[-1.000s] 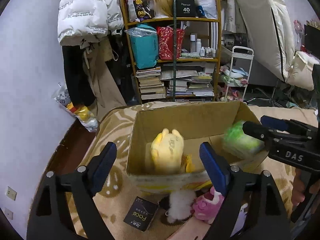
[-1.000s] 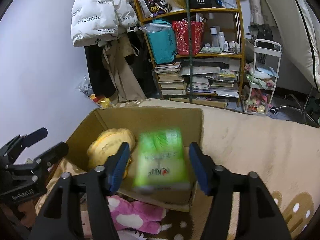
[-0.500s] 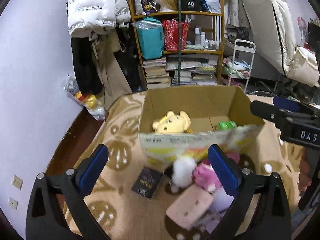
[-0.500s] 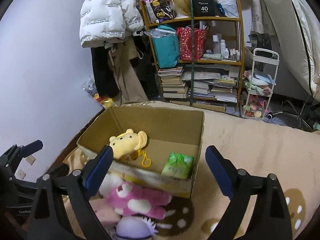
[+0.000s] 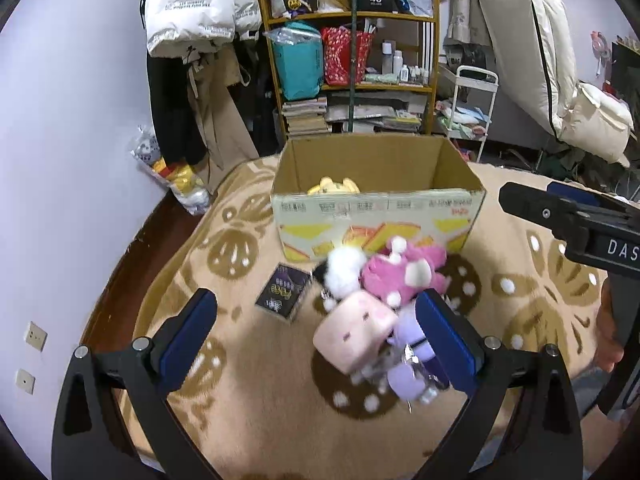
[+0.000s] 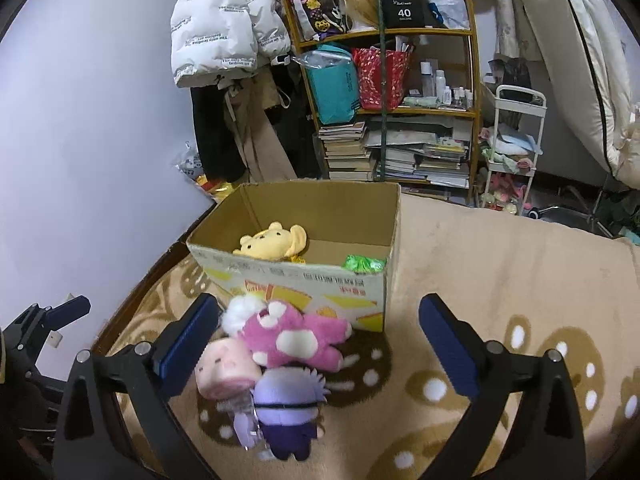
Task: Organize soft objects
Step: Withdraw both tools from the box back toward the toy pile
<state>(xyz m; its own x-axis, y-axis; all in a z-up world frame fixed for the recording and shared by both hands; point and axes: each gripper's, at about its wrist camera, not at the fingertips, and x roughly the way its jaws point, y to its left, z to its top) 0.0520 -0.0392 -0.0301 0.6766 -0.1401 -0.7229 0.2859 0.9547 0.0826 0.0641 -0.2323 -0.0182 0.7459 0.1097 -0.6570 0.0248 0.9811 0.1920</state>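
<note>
Hovering wide apart, empty: left gripper | right gripper | above plush toys

One cardboard box, two items inside it, four plush toys outside and one dark packet are counted.

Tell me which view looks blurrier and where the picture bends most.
Left wrist view: motion blur smears the pink cube plush and purple plush; the bookshelf stays fairly sharp. Right wrist view: crisper overall. Both views: fisheye bending at the edges, dark corners.
</note>
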